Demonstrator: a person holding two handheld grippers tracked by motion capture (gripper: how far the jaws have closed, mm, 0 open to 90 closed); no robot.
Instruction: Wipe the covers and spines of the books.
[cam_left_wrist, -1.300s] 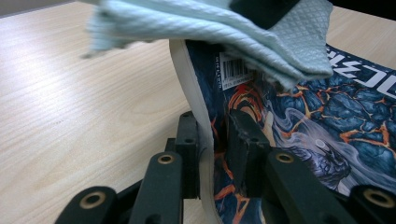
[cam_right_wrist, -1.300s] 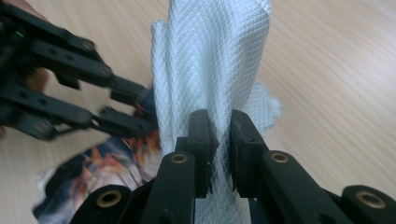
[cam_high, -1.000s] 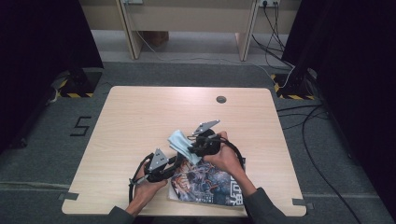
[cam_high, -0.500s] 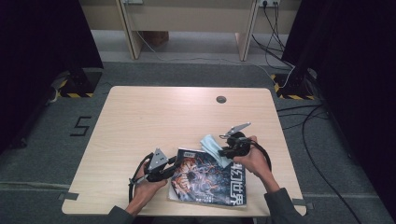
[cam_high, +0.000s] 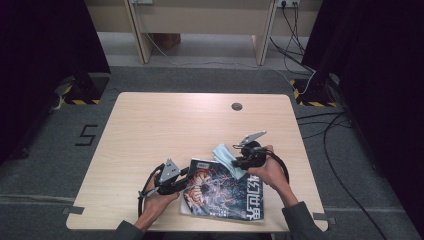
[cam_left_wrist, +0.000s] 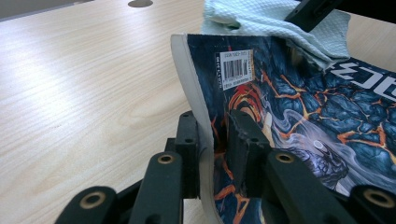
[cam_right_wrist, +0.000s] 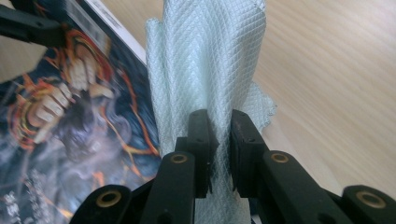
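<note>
A magazine (cam_high: 225, 192) with a dark blue and orange cover lies near the table's front edge. My left gripper (cam_high: 184, 179) is shut on its left edge, and in the left gripper view the magazine (cam_left_wrist: 299, 116) curls up between the jaws of the left gripper (cam_left_wrist: 214, 140). A pale green cloth (cam_high: 226, 157) rests on the magazine's far right corner. My right gripper (cam_high: 237, 161) is shut on it. In the right gripper view the cloth (cam_right_wrist: 205, 65) stands up out of the right gripper (cam_right_wrist: 219, 135), beside the magazine (cam_right_wrist: 70, 116).
The light wooden table (cam_high: 165, 125) has a round cable hole (cam_high: 236, 106) near its far edge. Cables trail on the grey floor at the right (cam_high: 320, 120). Dark curtains stand on both sides.
My right gripper carried the cloth rightward across the magazine, then stayed near its far right corner. The left gripper stayed shut on the magazine's left edge.
</note>
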